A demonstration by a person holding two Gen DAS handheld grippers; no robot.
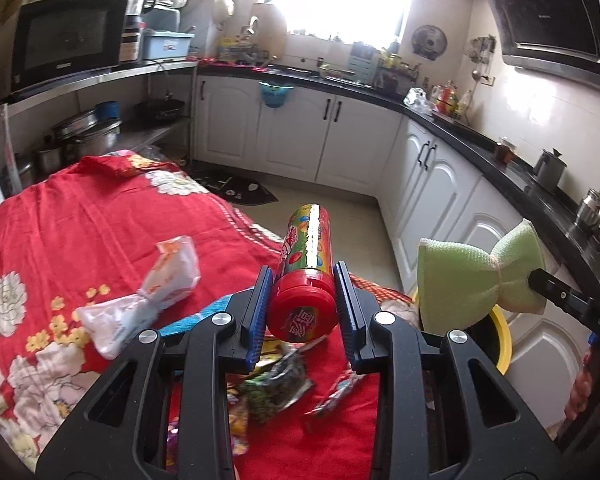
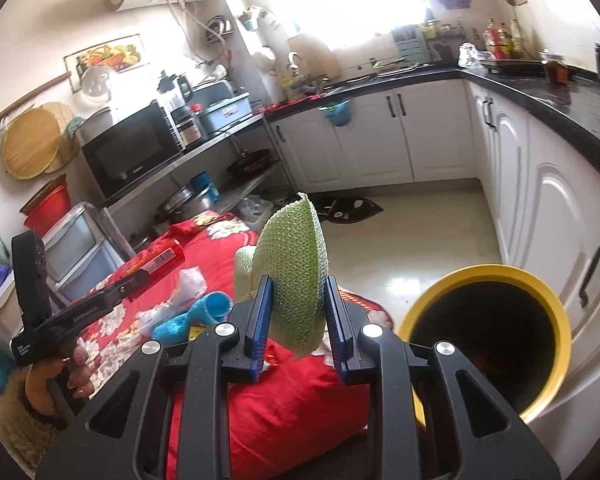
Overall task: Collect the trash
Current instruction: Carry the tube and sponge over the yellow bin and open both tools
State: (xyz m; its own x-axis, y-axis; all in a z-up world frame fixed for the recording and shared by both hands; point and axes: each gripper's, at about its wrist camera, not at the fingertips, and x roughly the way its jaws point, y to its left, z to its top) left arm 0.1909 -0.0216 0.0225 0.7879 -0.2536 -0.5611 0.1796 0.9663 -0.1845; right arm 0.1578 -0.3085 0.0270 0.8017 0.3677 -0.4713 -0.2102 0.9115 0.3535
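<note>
red floral cloth (image 1: 80,216) covered the surface on which the remaining trash lay: a crumpled white wrapper (image 1: 148,292), a blue cloth scrap (image 2: 192,316) and several foil snack wrappers (image 1: 276,384).

the left claw (image 1: 302,300) stood partly closed, its blue pads clamped on the sides of a red-capped candy tube (image 1: 306,268), cap toward the camera, tube raised clear of the cloth. the right claw (image 2: 294,312) stood likewise partly closed on a green mesh scrubber (image 2: 296,264), pinched through its middle so both ends flared outward.

the yellow-rimmed bin (image 2: 488,344) stood just beside the surface, on the right, its dark mouth facing up toward the right claw.

step in hand, by judgement: carry both items to the bin. recommended procedure: bring the right claw fully over the bin mouth before opening, since the scrubber is light and may cling to a pad. bring the tube across next, tilted cap-down, and release only once it is inside the rim, as a round tube would roll off the cloth. keep the two claws apart over the bin.
</note>
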